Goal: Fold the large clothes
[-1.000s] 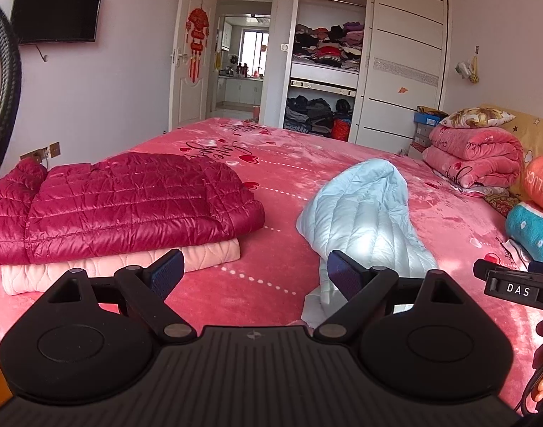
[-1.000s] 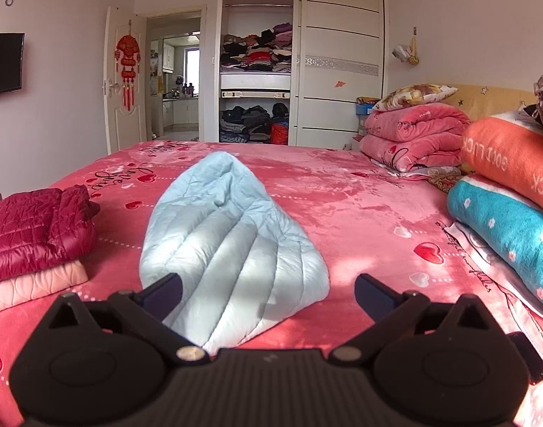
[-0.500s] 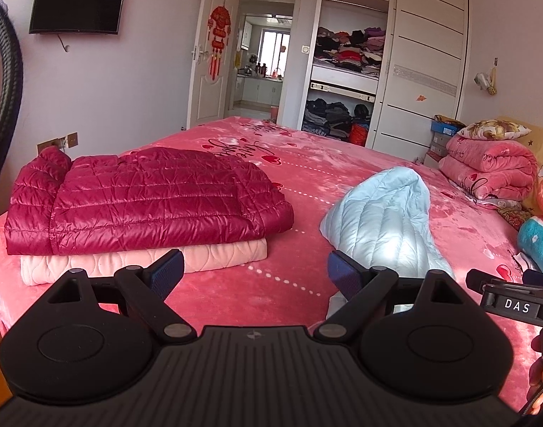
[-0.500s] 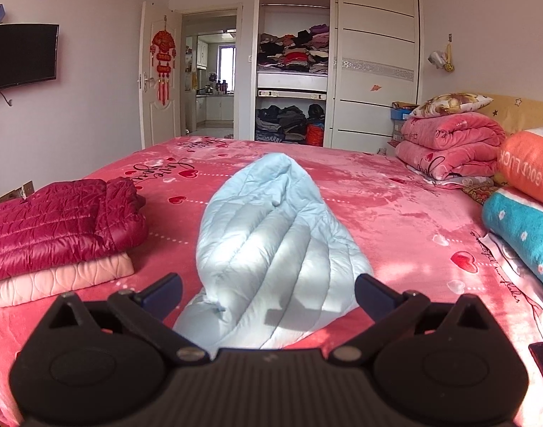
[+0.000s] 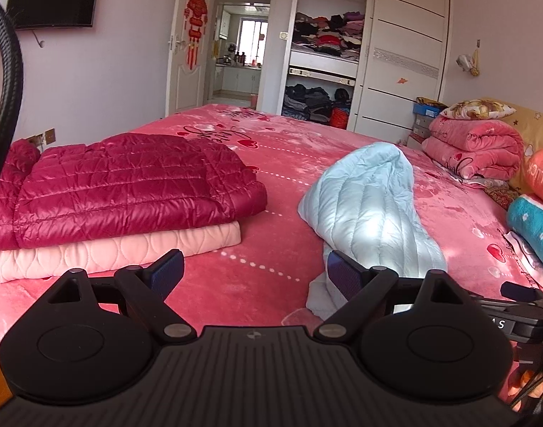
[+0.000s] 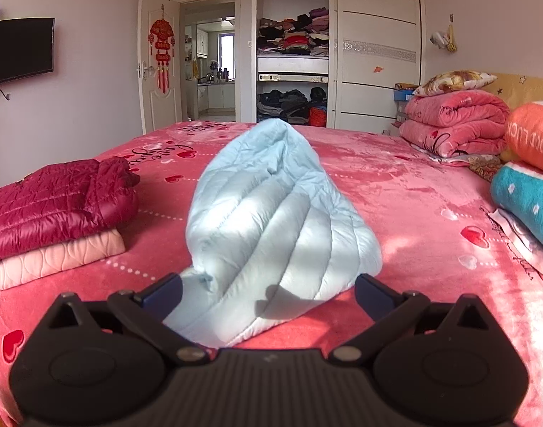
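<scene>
A light blue quilted down jacket (image 6: 278, 220) lies in a bunched heap on the pink bed cover (image 6: 406, 192); it also shows in the left wrist view (image 5: 371, 210) at the right. My right gripper (image 6: 268, 293) is open and empty, just in front of the jacket's near edge. My left gripper (image 5: 255, 275) is open and empty, over the bed cover (image 5: 282, 178) to the left of the jacket. A folded crimson down jacket (image 5: 122, 185) rests on a folded pale pink quilted garment (image 5: 122, 249) at the left.
Rolled pink blankets (image 6: 453, 121) and orange (image 6: 531, 135) and teal (image 6: 527, 195) bedding are stacked along the right by the headboard. An open wardrobe (image 6: 293, 53) and a doorway (image 6: 211, 60) stand beyond the bed. A black cable (image 5: 8, 71) hangs at the left.
Both grippers have drawn back and swung left, so the blue jacket sits further right in both views. Both stay open. The clothes have not moved.
</scene>
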`<state>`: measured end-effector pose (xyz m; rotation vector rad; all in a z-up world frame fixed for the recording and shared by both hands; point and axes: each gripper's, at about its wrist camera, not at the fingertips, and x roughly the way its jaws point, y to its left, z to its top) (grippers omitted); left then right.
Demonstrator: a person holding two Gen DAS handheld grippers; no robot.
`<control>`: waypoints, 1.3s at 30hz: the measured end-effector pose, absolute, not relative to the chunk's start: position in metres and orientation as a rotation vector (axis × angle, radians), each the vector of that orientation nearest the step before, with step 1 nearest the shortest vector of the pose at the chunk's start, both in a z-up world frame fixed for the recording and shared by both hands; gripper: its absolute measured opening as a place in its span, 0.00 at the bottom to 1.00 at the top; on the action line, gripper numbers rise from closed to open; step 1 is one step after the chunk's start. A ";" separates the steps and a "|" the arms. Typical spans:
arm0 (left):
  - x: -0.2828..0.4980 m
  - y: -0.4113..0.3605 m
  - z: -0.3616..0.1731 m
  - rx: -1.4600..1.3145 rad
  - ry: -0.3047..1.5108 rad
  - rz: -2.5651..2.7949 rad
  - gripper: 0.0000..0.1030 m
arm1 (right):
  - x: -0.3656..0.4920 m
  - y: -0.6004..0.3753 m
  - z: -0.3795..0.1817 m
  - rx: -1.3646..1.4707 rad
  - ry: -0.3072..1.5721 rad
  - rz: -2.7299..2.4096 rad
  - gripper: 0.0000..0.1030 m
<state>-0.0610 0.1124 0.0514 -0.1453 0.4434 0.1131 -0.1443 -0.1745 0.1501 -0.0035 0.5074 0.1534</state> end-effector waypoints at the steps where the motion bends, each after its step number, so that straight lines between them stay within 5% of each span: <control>1: -0.058 0.109 0.049 -0.136 0.445 0.100 1.00 | -0.142 -0.181 0.143 0.008 0.519 0.144 0.99; 37: 0.064 -0.030 -0.038 0.105 0.568 -0.132 1.00 | -0.054 -0.304 0.053 0.217 0.723 -0.007 0.92; 39: 0.066 -0.030 -0.037 0.092 0.572 -0.124 0.93 | -0.052 -0.307 0.053 0.230 0.727 -0.002 0.91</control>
